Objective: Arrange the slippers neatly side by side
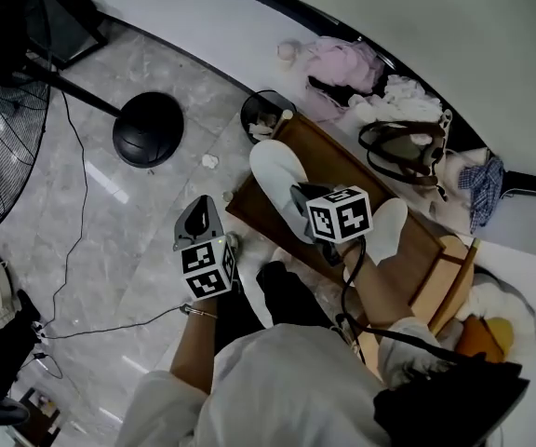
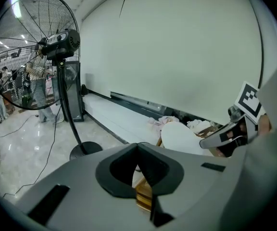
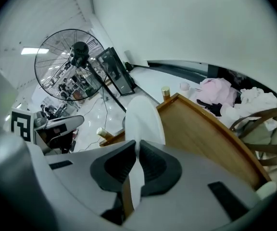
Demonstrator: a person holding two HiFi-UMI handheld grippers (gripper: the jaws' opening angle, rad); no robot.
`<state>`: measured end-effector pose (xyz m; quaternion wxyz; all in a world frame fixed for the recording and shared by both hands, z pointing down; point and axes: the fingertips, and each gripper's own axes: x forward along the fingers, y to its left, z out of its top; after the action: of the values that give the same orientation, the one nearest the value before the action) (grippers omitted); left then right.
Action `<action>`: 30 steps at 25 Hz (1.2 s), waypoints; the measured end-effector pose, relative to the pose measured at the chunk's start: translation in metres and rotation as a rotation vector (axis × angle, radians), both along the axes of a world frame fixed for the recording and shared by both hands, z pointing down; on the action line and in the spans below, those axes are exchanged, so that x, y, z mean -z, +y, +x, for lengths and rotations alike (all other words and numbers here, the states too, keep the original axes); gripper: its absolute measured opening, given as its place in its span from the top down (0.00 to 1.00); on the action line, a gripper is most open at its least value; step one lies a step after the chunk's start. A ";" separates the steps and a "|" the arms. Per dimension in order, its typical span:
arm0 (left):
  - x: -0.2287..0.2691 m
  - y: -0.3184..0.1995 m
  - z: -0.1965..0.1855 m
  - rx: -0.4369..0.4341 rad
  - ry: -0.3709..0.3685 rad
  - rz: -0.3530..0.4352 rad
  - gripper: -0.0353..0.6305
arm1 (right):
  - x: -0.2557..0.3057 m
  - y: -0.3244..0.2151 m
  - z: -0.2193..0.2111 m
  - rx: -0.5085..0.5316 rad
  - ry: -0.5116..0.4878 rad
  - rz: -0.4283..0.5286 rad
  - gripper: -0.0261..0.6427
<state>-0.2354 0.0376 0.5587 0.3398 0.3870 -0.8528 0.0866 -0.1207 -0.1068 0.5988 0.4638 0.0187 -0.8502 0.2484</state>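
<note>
Two white slippers lie on a low wooden rack (image 1: 342, 161). The longer slipper (image 1: 275, 170) lies at the rack's left end and reaches past its front edge. My right gripper (image 1: 298, 194) is shut on this slipper's rim; in the right gripper view the white slipper (image 3: 143, 117) runs up from between the jaws of that gripper (image 3: 136, 150). The second slipper (image 1: 386, 229) lies just right of the marker cube. My left gripper (image 1: 203, 203) hangs over the floor left of the rack, shut on nothing. Its own view shows the left gripper (image 2: 137, 150), the held slipper (image 2: 179, 136) and the right gripper (image 2: 227, 134).
A standing fan's round black base (image 1: 147, 128) and its cable sit on the tiled floor to the left. A black bin (image 1: 266, 112) stands at the rack's far corner. Clothes (image 1: 342, 63) and a brown bag (image 1: 403, 147) lie along the wall behind.
</note>
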 end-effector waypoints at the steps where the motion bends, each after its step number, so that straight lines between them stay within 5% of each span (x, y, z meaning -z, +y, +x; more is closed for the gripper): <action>1: 0.002 -0.003 -0.001 -0.010 -0.002 0.005 0.94 | 0.003 -0.002 0.001 -0.019 -0.005 0.001 0.89; 30: 0.053 -0.095 0.046 -0.433 -0.019 0.129 0.94 | 0.066 -0.044 0.092 -0.680 -0.057 0.051 0.89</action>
<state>-0.1891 -0.0569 0.5061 0.2797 0.5814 -0.7566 0.1064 -0.0285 -0.1508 0.5323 0.3300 0.3056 -0.8139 0.3678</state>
